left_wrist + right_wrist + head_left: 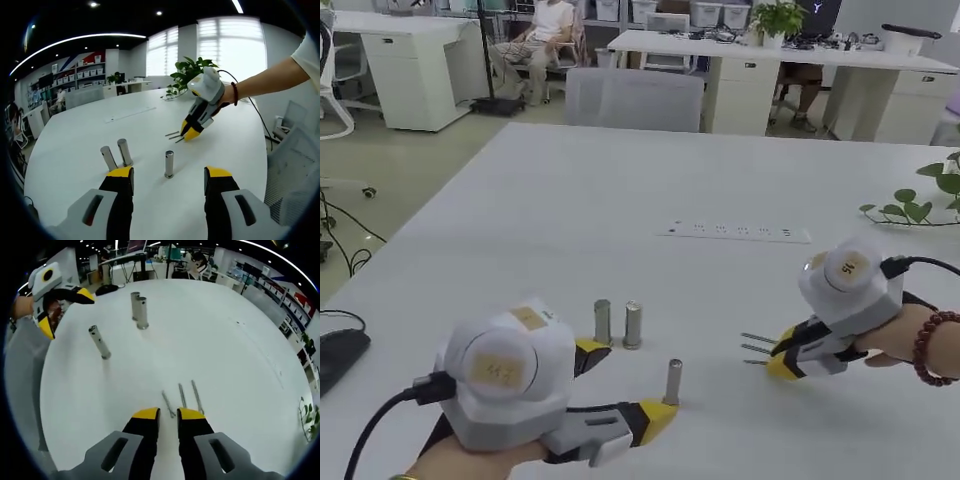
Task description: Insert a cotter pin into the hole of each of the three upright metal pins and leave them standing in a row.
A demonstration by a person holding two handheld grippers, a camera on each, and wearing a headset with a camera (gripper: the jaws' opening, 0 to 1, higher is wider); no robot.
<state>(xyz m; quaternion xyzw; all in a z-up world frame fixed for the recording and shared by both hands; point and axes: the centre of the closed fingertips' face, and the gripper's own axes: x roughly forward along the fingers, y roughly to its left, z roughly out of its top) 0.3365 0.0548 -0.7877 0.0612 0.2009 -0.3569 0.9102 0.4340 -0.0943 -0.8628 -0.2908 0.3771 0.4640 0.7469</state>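
Three upright metal pins stand on the white table: two close together (603, 322) (633, 325) and a third (673, 382) nearer me. My left gripper (623, 388) is open, its jaws either side of and just short of that third pin (169, 164); the pair (124, 152) stands beyond its left jaw. Three cotter pins (758, 348) lie flat to the right. My right gripper (168, 416) sits just behind these cotter pins (182, 395), jaws a narrow gap apart with nothing between them.
A flush socket strip (735, 232) runs across the table's middle. A trailing plant (920, 200) reaches in at the right edge and a black mouse (335, 355) lies at the left. A grey chair (635, 98) stands at the far edge.
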